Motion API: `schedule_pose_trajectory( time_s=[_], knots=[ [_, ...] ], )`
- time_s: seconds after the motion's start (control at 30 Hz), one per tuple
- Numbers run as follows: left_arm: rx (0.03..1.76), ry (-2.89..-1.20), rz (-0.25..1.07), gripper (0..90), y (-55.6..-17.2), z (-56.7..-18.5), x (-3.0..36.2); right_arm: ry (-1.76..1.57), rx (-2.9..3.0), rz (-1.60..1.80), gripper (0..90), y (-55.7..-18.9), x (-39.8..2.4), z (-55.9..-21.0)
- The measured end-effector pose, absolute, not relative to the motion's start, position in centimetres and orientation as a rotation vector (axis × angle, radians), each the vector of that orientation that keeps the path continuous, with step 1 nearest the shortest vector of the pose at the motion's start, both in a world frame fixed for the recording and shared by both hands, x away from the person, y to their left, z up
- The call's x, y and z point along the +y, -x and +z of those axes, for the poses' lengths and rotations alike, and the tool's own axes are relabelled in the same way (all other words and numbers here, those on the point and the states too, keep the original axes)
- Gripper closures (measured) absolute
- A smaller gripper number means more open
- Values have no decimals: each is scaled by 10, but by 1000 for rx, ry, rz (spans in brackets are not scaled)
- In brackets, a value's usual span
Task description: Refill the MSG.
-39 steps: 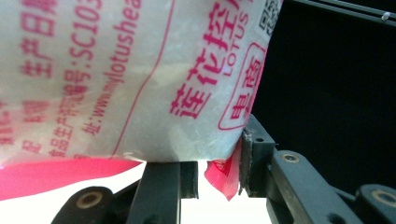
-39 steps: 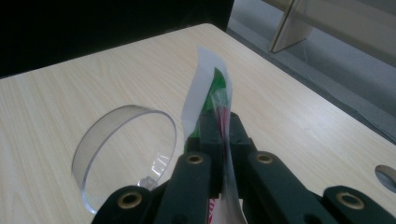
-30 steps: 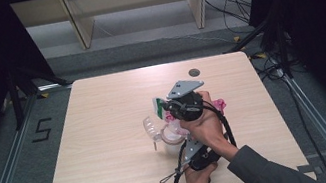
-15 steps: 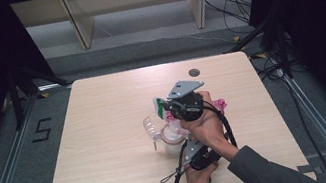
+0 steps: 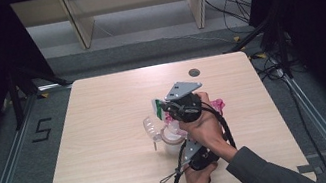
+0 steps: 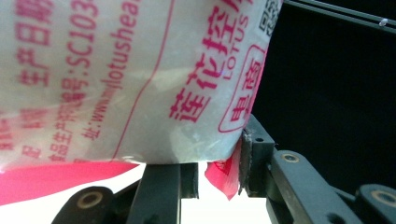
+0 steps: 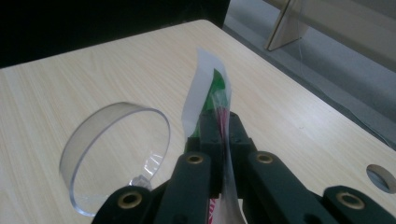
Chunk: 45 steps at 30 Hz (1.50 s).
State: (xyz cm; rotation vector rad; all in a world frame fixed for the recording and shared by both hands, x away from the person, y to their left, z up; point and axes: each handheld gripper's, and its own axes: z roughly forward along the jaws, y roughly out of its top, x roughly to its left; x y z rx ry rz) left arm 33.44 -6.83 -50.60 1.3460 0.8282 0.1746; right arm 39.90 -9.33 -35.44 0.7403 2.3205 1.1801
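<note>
Plastic, white with pink print, the bag (image 6: 140,79) is pinched at both ends: the left gripper (image 6: 217,170) clamps its lower edge, the right gripper (image 7: 219,135) is closed flat on its top strip. Nothing has shifted in the last second; both hands hold still, so the bag seems poised for opening or pouring. Just left of the bag on the wooden table (image 5: 103,112) stands a clear glass (image 7: 116,154), apparently empty.

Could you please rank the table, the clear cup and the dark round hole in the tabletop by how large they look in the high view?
1. table
2. clear cup
3. hole
</note>
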Motion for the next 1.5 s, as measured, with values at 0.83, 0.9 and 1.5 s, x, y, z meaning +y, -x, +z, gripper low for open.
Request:
schedule_pose_trajectory(
  time_s=[0.83, 0.9, 1.5],
  knots=[
    [834, -1480, 245, 714, -335, -511, -63, -779, 2313, 1216, 900, -397, -100, -352],
    [821, -1466, 238, 712, -337, -513, -63, -773, 2304, 1214, 900, -396, -102, -351],
    [848, -1576, 226, 595, -338, -520, -61, -789, 2264, 1288, 900, -381, -134, -341]
  ],
)
